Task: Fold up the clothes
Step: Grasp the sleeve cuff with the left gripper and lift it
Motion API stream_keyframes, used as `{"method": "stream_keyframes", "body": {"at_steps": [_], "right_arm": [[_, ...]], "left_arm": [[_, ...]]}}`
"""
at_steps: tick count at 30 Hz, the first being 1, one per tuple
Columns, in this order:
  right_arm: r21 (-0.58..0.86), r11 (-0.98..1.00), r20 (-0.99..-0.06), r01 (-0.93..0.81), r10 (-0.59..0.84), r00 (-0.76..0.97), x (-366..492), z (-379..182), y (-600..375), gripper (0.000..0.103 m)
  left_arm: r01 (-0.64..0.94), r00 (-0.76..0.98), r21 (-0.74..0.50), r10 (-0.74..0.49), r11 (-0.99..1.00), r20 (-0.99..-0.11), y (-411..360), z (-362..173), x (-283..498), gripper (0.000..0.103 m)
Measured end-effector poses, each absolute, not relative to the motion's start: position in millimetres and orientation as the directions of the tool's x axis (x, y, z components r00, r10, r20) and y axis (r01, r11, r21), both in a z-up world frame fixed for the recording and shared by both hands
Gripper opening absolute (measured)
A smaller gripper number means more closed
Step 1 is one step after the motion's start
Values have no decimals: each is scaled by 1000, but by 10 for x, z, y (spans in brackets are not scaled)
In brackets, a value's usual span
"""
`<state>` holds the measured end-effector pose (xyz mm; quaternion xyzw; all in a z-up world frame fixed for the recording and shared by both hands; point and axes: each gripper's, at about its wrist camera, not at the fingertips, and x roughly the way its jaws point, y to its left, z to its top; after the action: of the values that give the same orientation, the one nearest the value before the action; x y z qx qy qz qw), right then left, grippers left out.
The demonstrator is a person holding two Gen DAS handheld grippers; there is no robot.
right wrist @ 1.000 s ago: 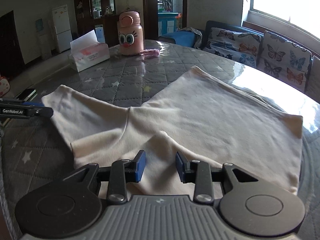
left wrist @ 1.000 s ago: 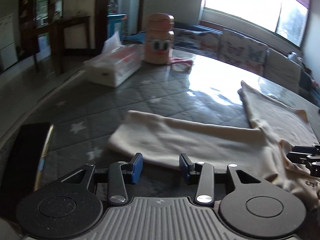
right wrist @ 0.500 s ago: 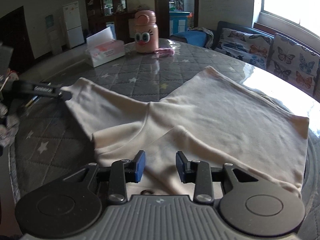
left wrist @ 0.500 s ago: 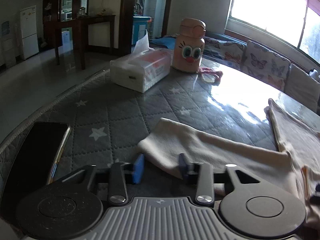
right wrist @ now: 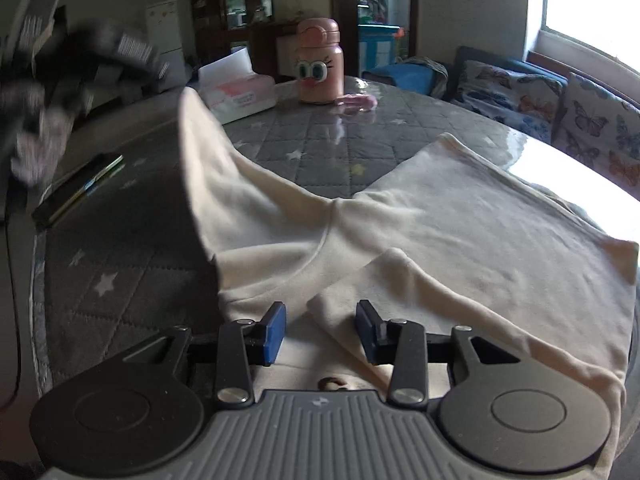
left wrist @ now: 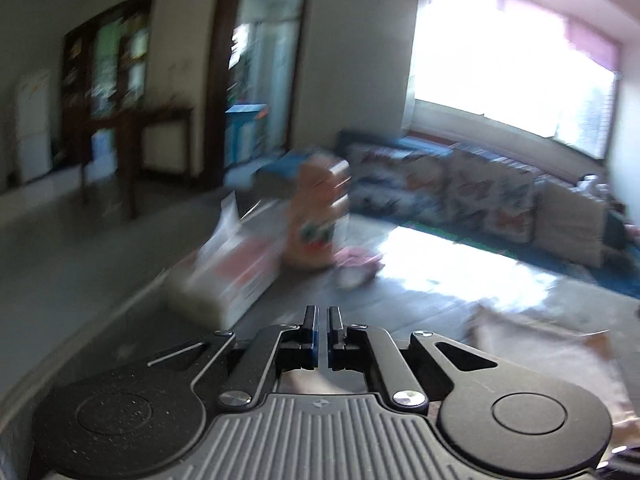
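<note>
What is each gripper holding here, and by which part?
The left gripper is shut on the cream shirt's sleeve, lifted near its cuff end. The right gripper is open, holding nothing.

each camera sits just behind its gripper, facing the far window side. the left view rides higher and blurred; both share the pink bottle (left wrist: 318,220) (right wrist: 320,68), tissue box (left wrist: 236,268) (right wrist: 240,94) and table (left wrist: 400,296) (right wrist: 312,140).

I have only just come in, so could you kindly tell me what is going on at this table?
A person with a gripper in each hand is folding a cream shirt on the quilted table. The left gripper, its fingers nearly shut, appears to hold one sleeve up in the air. The right gripper hovers open over the other sleeve, already folded across the shirt.
</note>
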<state>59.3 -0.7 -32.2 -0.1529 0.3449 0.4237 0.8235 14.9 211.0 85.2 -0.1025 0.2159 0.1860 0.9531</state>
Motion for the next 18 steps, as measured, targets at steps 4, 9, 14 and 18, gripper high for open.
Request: {"method": "stream_keyframes", "body": {"at_steps": [4, 9, 14, 18], "right_arm": [[51, 597, -685, -800, 604, 407, 568, -264, -89, 40], [63, 630, -667, -774, 604, 437, 573, -167, -298, 40], [71, 651, -667, -756, 595, 450, 602, -181, -424, 46], [78, 654, -675, -752, 590, 443, 624, -232, -435, 46]], "left_arm": [[-272, 899, -109, 212, 956, -383, 1749, 1103, 209, 4], [-223, 908, -88, 175, 971, -381, 1553, 1135, 243, 5], [-342, 836, -68, 271, 937, -478, 1716, 821, 263, 7], [-444, 758, -62, 338, 894, -557, 1976, 485, 165, 14]]}}
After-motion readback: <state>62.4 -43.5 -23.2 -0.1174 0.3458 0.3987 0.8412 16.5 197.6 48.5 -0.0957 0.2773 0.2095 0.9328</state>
